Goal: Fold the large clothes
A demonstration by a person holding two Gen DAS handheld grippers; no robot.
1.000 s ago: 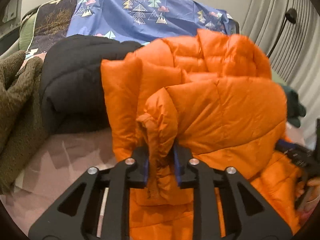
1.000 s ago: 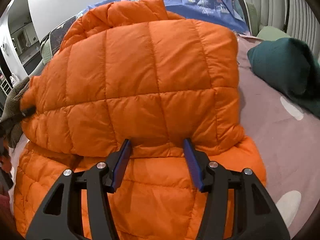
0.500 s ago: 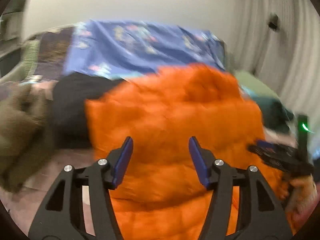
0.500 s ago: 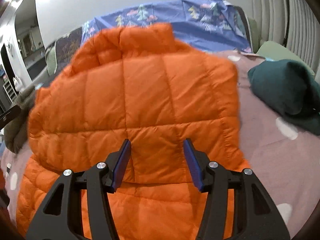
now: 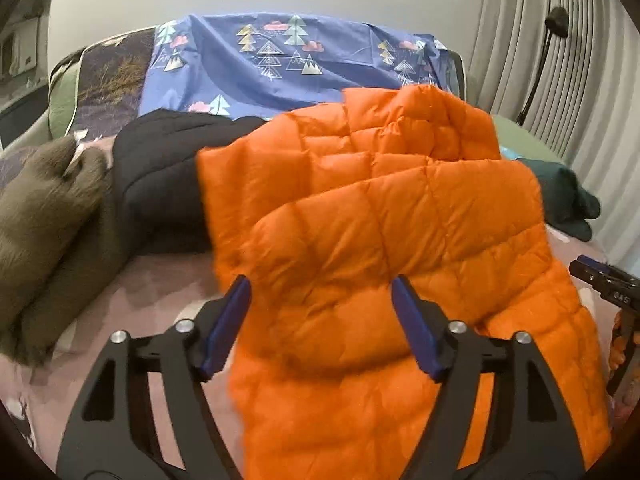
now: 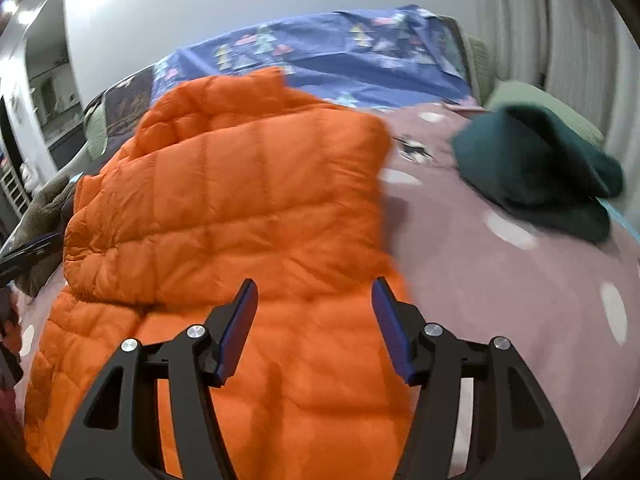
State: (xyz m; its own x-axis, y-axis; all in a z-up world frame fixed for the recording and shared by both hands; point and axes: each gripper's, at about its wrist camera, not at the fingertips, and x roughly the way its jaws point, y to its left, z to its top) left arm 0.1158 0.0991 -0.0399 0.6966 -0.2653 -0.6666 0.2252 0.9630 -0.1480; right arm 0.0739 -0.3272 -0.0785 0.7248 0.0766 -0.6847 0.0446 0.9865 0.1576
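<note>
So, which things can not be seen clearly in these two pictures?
- Left wrist view: the black garment is partly hidden behind the orange jacket.
- Left wrist view: the right tongs are cut off by the right edge, so their state is unclear there.
- Right wrist view: the blue sheet print is too blurred to read.
- Both views: the jacket's sleeves and zip are folded out of sight.
</note>
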